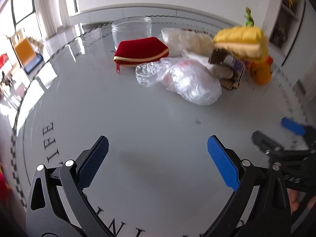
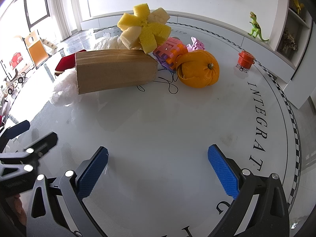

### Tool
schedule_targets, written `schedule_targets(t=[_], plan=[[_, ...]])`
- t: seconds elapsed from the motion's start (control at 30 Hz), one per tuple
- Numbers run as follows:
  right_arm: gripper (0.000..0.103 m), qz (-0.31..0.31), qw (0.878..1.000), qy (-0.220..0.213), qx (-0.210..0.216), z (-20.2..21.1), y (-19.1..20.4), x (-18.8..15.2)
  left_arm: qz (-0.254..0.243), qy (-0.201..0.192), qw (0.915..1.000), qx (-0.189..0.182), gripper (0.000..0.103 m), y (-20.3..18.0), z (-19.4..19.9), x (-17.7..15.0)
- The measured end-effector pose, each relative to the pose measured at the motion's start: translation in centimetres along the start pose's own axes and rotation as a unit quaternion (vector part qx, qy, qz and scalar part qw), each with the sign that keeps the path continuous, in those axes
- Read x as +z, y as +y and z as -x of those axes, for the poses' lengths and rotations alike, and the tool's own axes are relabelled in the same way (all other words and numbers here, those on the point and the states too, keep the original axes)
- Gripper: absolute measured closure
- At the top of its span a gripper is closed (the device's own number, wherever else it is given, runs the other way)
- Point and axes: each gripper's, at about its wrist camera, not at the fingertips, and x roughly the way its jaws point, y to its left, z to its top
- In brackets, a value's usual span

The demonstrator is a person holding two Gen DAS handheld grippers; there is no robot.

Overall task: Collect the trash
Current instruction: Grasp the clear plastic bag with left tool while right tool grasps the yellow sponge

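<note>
A pile lies on the round white table (image 1: 138, 122). In the left wrist view I see a crumpled clear plastic bag (image 1: 183, 79), a torn cardboard box (image 1: 229, 67), a yellow sponge (image 1: 241, 39) and orange peel (image 1: 262, 73). My left gripper (image 1: 158, 158) is open and empty, well short of the bag. In the right wrist view the cardboard box (image 2: 114, 71) lies on its side, with the yellow sponge (image 2: 144, 29) behind it and the orange peel (image 2: 199, 69) to its right. My right gripper (image 2: 158, 167) is open and empty, short of them.
A red zip pouch (image 1: 142, 51), a clear plastic jar (image 1: 131, 29) and a bag of white stuff (image 1: 185, 39) sit behind the plastic bag. Pink and purple toy blocks (image 2: 169, 51), an orange cap (image 2: 245, 60) and a green dinosaur (image 2: 256, 27) show in the right view.
</note>
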Motion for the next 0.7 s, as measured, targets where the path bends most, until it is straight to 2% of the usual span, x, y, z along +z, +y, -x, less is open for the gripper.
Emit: schedule_targets(t=[0.17, 0.33, 0.53, 0.7], plan=[[0.003, 0.016, 1.0, -0.008, 0.007, 1.4, 0.1, -0.3, 0.002, -0.012, 0.9999, 0.007, 0.006, 0.4, 1.2, 0.6], [0.006, 0.016, 1.0, -0.01, 0.025, 3.6, -0.5, 0.4, -0.003, -0.026, 0.9997, -0.002, 0.006, 0.2, 2.9, 1.4], [0.013, 0.017, 0.998, -0.046, 0.026, 6.5, -1.1, 3.5, -0.004, -0.033, 0.9994, -0.005, 0.006, -0.1, 3.2, 3.1], [0.015, 0.027, 0.997, -0.068, 0.02, 6.9, -0.8, 7.0, 0.0, -0.034, 0.9994, -0.006, 0.006, -0.2, 2.9, 4.1]])
